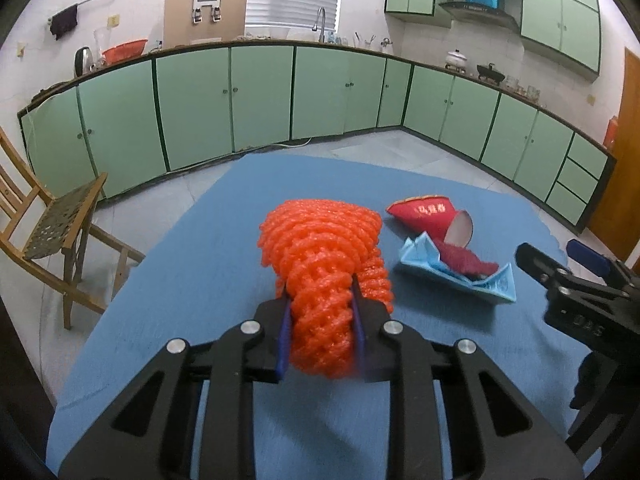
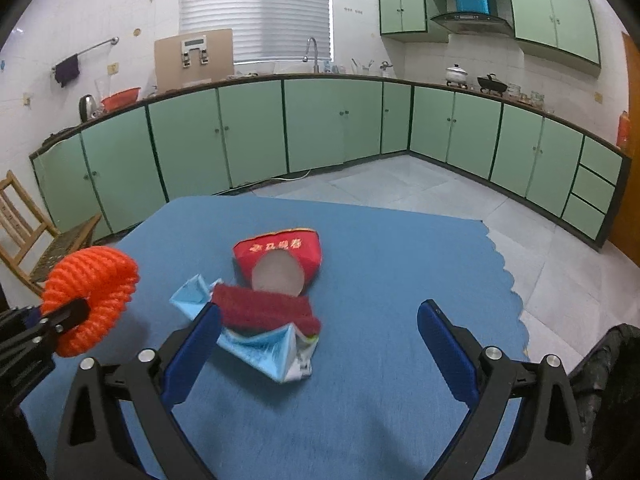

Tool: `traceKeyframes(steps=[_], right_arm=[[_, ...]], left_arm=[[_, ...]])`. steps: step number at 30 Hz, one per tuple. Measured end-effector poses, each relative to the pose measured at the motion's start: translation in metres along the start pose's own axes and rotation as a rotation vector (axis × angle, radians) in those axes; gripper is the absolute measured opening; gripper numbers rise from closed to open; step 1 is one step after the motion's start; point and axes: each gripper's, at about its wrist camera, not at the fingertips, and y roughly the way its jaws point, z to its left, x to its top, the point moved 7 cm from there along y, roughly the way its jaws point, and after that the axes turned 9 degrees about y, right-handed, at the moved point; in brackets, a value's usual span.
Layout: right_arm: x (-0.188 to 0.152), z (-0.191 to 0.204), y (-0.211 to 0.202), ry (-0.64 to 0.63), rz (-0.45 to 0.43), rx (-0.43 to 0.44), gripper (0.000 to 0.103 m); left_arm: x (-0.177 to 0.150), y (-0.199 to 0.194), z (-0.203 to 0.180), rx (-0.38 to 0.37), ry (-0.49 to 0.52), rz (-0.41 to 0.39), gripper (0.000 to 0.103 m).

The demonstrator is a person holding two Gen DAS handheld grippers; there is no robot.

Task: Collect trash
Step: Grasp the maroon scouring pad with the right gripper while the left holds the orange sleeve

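So far, one piece of trash is in hand and the others lie uncollected. The left gripper has its jaws pinched on the orange foam net, a soft mesh sleeve squeezed narrow between the blue pads and flaring out wider beyond them. In the right wrist view the net appears lifted off the blue cloth of the bench, so it seems picked up rather than merely gripped.

Taking the red paper cup as the landmark: it lies on its side near the middle of the bench, its open mouth turned toward the cameras. Just in front of it, touching or nearly so, is a crumpled light blue wrapper with a dark red strip resting on top. The held net is to the left of the cup, apart from it.

The right gripper holds nothing; its jaws are spread wide, the left finger overlapping the wrapper's edge in the picture, below the cup. Whether it touches cannot be told.

At the lower right edge of the right wrist view, right of the cup, a dark crumpled shape may be a trash bag, though that is not certain. By my judgement the net has yet to be dropped, and the cup, wrapper and strip are yet to be gathered.
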Motion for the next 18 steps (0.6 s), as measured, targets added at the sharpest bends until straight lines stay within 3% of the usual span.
traceKeyframes(steps=[8,14,18], right_arm=[[-0.009,-0.016,0.014,0.005,0.051,-0.056,0.095],[-0.036,-0.005,0.018,-0.044,0.118,-0.033,0.093],[-0.037,0.001,0.016,-0.06,0.118,-0.013,0.093]], left_arm=[[-0.001,0.009,-0.006,-0.009,0.005,0.012,0.023],[-0.005,0.012,-0.002,-0.008,0.001,0.029,0.023],[-0.002,0.014,0.0,-0.006,-0.004,0.036,0.023]])
